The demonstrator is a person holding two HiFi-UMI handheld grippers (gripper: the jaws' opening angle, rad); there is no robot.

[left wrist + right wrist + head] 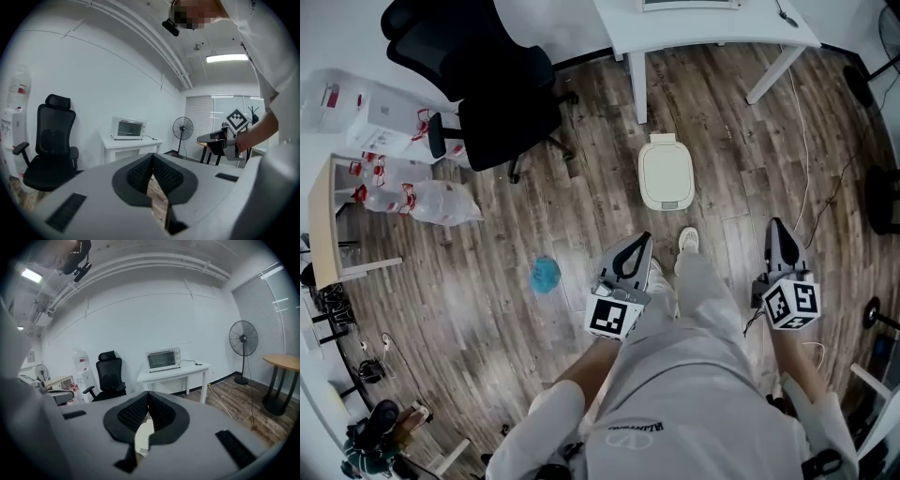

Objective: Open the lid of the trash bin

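Note:
The cream trash bin [666, 174] stands on the wood floor in front of the person's feet, its lid down. My left gripper [634, 246] is held low and to the left of the bin, well short of it, jaws shut on nothing. My right gripper [777, 229] hangs further right, also shut and holding nothing. In the left gripper view the pads [140, 172] meet at the tip, with only floor showing below. In the right gripper view a sliver of the trash bin [143, 437] shows in the gap under the touching pads [132, 412].
A black office chair [487, 84] stands at the back left and a white table [703, 28] with a toaster oven [162, 359] beyond the bin. A blue crumpled thing [546, 274] lies on the floor left. Plastic bags [431, 202], a cable [806, 141] and a standing fan [243, 341] are around.

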